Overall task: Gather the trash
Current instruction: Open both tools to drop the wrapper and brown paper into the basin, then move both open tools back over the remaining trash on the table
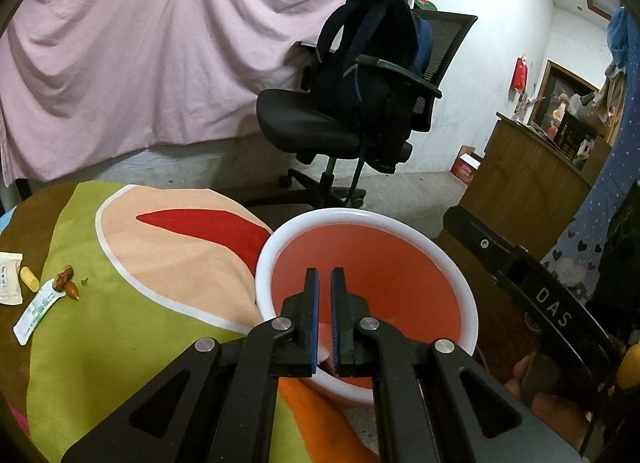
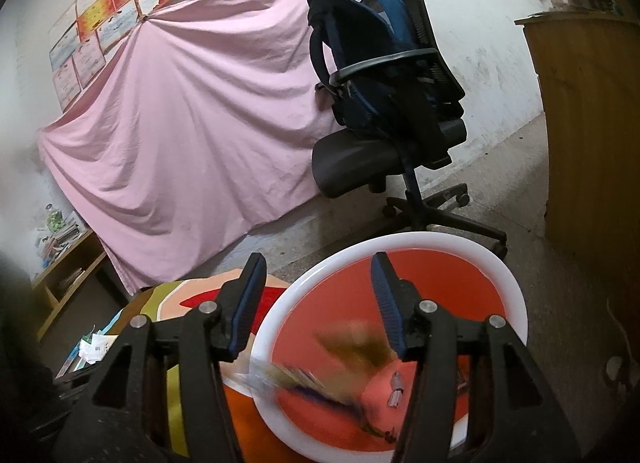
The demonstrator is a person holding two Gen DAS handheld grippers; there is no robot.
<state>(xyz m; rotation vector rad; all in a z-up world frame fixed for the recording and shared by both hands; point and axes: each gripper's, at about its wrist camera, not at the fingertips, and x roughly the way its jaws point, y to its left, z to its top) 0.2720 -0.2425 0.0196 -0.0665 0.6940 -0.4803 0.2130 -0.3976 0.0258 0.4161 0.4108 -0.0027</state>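
A red bin with a white rim [image 1: 360, 219] stands at the right edge of a table under a colourful cloth [image 1: 132, 255]. My left gripper [image 1: 325, 275] is shut on the bin's near rim. My right gripper [image 2: 318, 267] is open above the bin [image 2: 516, 299]. A blurred wrapper [image 2: 344, 347] is falling below its fingers into the bin. Small bits of trash [image 2: 394, 391] lie on the bin floor. On the cloth at far left lie a white packet [image 1: 8, 279], a long white wrapper [image 1: 38, 309], date pits [image 1: 66, 283] and a yellow piece [image 1: 29, 278].
A black office chair [image 1: 360, 119] with a dark backpack [image 1: 376, 43] stands behind the table. A pink sheet [image 1: 160, 43] hangs at the back. A wooden cabinet [image 1: 528, 179] is at right. A low shelf [image 2: 60, 279] with papers is at left.
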